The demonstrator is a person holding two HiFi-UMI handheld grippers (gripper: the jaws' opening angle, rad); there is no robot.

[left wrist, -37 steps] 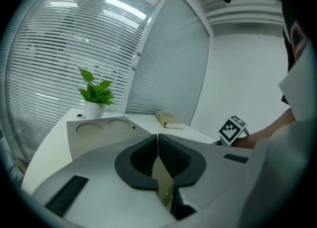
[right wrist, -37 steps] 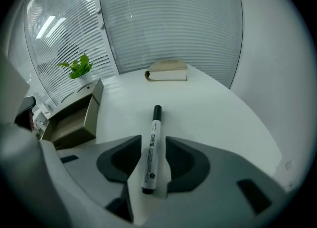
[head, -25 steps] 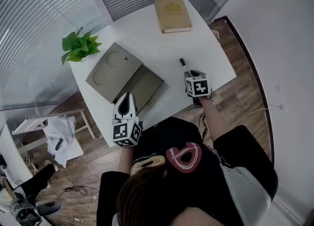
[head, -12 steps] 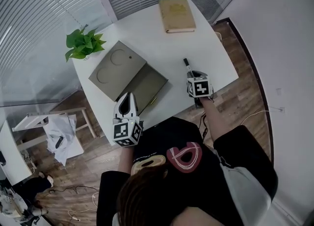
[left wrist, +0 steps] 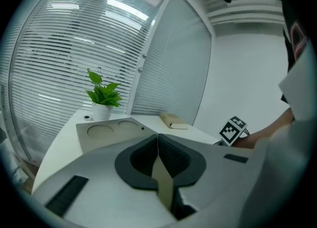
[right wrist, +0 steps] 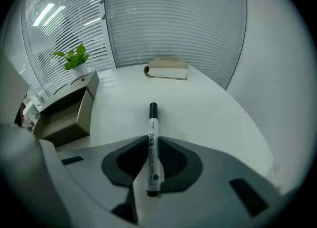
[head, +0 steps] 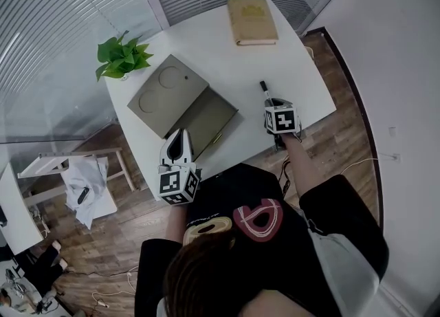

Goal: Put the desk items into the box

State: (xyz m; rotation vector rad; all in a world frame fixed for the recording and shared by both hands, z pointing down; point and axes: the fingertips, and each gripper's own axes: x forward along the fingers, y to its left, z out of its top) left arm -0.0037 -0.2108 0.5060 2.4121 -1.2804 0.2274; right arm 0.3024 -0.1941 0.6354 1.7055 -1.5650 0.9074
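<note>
A black-capped white marker lies along the white desk near its right front edge, also visible in the head view as the marker. My right gripper is shut on the marker's barrel, low over the desk, its cube facing up. The tan box stands open at the desk's front left, its lid folded back with two round recesses. My left gripper hovers at the box's near edge, and its jaws are shut with nothing between them.
A tan book lies at the desk's far right corner. A potted green plant stands at the far left corner. Window blinds run behind the desk. On the wooden floor to the left stands a small white stand.
The head view has drifted, so the desk sits slightly further right. Both grippers keep nearly the same places, the right one still over the marker.
</note>
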